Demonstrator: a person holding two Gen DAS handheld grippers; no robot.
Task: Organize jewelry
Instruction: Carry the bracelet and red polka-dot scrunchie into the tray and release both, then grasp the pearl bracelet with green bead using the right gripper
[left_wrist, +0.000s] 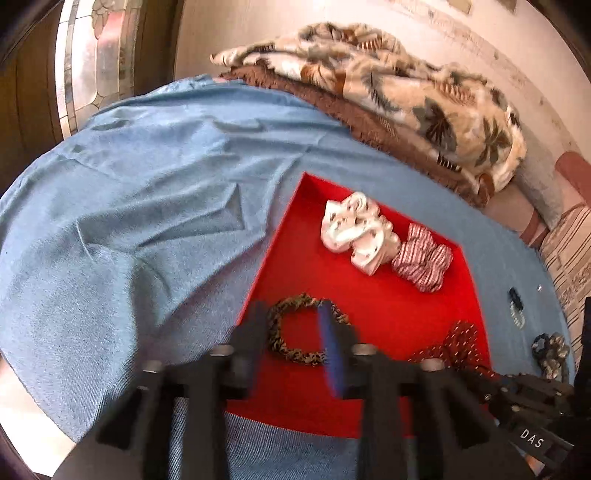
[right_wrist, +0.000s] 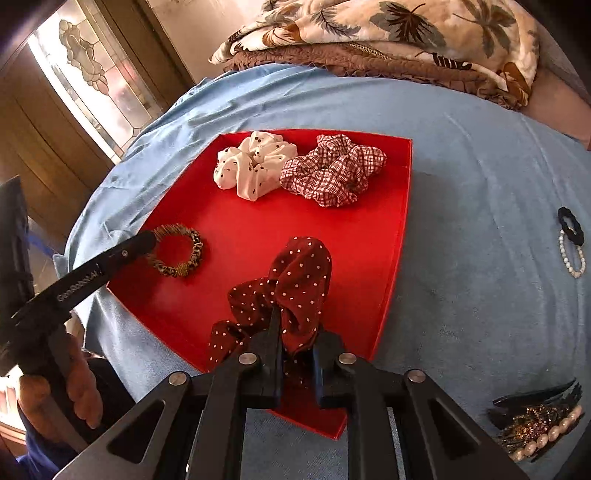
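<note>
Left wrist view: left tool (left_wrist: 295, 332) over the near left part of the red tray (left_wrist: 388, 317), jaws parted and released. The leopard-print scrunchie (left_wrist: 295, 328) lies flat on the tray floor between and under the fingers; the pads do not press on it. Far end of the tray: white spotted scrunchie (left_wrist: 354, 232), touching a red-and-white scrunchie (left_wrist: 423, 260) beside it. Dark red dotted scrunchie (left_wrist: 458, 343) at the tray's near right edge. Tray sits on a blue bedspread (left_wrist: 147, 221); a leaf-print blanket (left_wrist: 406, 92) is piled beyond. Small hair pieces lie on the spread right of the tray, blurred.

Right wrist view: right tool (right_wrist: 295, 354) above the tray's near corner, jaws narrow, clenched on a fold of the dark red dotted scrunchie, whose far part rests on the tray floor. The left tool's finger tip lies at the leopard-print scrunchie's rim. On the bedspread well right of the tray: a black hair tie (right_wrist: 570, 225) touching a pearl bracelet (right_wrist: 572, 256). Near right: a heap of hair clips (right_wrist: 535, 424), one set with pearls.
</note>
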